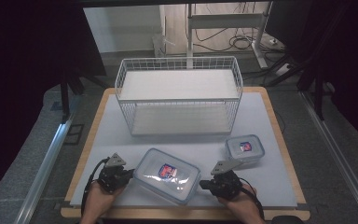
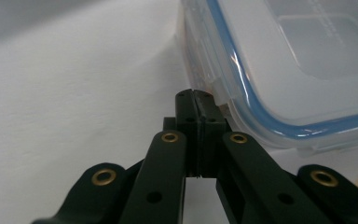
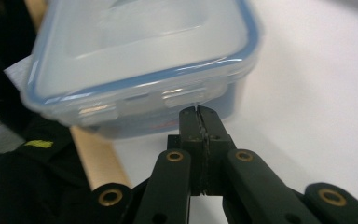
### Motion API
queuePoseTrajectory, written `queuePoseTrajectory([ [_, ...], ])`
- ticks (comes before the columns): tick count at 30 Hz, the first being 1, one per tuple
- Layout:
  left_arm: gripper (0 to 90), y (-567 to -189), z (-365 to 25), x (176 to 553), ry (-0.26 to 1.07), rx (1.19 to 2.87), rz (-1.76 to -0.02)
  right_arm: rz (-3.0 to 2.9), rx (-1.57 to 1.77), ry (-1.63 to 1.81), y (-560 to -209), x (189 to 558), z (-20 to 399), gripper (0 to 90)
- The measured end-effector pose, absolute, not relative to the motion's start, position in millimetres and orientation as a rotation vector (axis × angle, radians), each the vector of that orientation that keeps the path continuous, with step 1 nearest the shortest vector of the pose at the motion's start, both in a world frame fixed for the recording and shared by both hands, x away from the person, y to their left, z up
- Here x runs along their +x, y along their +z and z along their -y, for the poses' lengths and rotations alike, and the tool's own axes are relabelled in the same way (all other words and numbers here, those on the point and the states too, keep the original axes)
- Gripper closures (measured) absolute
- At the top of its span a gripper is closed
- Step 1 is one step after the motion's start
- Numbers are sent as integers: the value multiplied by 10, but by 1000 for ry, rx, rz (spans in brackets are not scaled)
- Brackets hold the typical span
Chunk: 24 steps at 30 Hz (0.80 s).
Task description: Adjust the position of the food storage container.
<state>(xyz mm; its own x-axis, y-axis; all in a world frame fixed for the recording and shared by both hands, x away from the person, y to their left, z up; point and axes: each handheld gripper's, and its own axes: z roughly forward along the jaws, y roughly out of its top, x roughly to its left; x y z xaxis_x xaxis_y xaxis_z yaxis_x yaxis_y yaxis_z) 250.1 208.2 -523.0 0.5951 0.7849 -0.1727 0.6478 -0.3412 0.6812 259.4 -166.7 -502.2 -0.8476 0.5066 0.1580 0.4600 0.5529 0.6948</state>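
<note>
In the high view, a large clear container (image 1: 167, 175) with a blue-rimmed lid and a red-and-blue label lies tilted across the lower middle of the frame, on the white mat (image 1: 261, 116) that covers the wooden worktop (image 1: 279, 135). The left gripper (image 1: 129, 174) sits at its lower-left end and the right gripper (image 1: 203, 185) at its right end, each held by a hand coming in from the bottom edge.

In the left gripper view, the left gripper's (image 2: 195, 95) jaws are clenched together with nothing between them, their tip just beside the container's (image 2: 298, 60) side latch, at the centre of the frame. In the right gripper view, the right gripper's (image 3: 198, 112) jaws are likewise pressed shut and empty, their tip right under a latch tab of the container (image 3: 140, 51), which takes up the upper left of the frame.

A smaller lidded container (image 1: 245, 150) sits right of centre. A white wire basket (image 1: 179, 95) stands in the upper middle.
</note>
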Motion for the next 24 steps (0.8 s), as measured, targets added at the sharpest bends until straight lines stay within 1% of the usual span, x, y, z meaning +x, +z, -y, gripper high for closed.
queuePoseTrajectory([
  [5, 899, -5236, -1928, 2483, 212, 2121, -1110, -2658, 913, 1163, -5008, 2663, 1782, 894],
  [9, 899, -5267, -1801, 2483, 204, 2182, -1090, -2618, 934, 1133, -4997, 2718, 1831, 894],
  [11, 899, -5258, -1763, 2487, 212, 2165, -1101, -2604, 943, 1121, -4999, 2753, 1848, 894],
  [16, 897, -5233, -1775, 2480, 169, 2124, -1121, -2598, 977, 1128, -5001, 2798, 1888, 894],
  [18, 879, -5224, -1795, 2455, 169, 2109, -1129, -2606, 973, 1138, -4998, 2788, 1896, 893],
  [20, 871, -5194, -1853, 2395, 162, 2086, -1128, -2629, 960, 1132, -5008, 2722, 1911, 893],
  [21, 871, -5180, -1907, 2278, 181, 2092, -1131, -2642, 959, 1125, -5019, 2680, 1919, 892],
  [24, 878, -5195, -1924, 2178, 175, 2113, -1126, -2657, 949, 1123, -5029, 2624, 1942, 892],
])
